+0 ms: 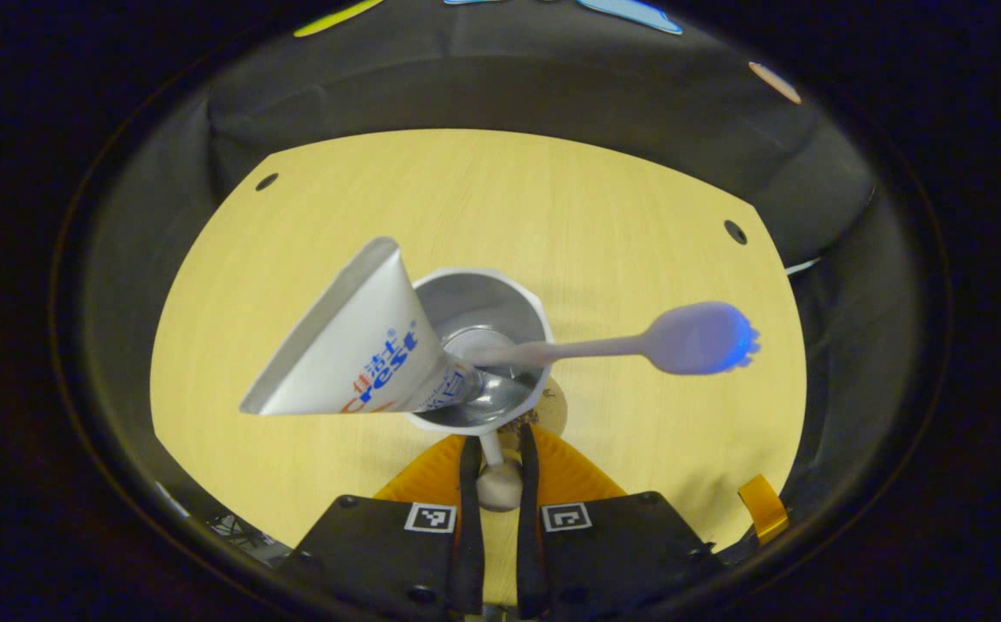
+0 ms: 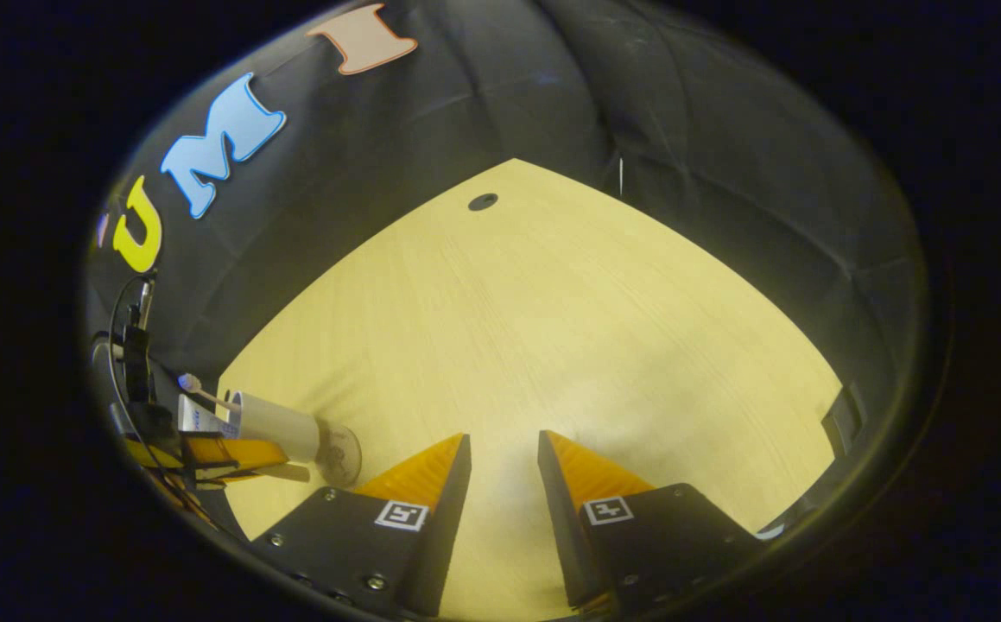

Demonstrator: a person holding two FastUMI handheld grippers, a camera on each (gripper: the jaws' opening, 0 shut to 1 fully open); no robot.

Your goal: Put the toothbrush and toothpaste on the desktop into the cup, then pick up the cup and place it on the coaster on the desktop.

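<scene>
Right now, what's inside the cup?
The cup holds the toothpaste and the toothbrush, both sticking out above the rim. Their lower ends are hidden inside.

Pale wooden desktop (image 2: pixel 552 328) with round holes (image 2: pixel 483 201).

A: Quick tally — one cup (image 1: pixel 483 345), one toothpaste tube (image 1: pixel 353 350), one toothbrush (image 1: pixel 638 345).

B: And one coaster (image 2: pixel 338 455), plus two hand-held grippers: the left hand-held gripper (image 1: pixel 497 471), the right hand-held gripper (image 2: pixel 504 466).

A: Holes in the surface (image 1: pixel 483 207): two (image 1: pixel 266 181) (image 1: pixel 734 231).
</scene>
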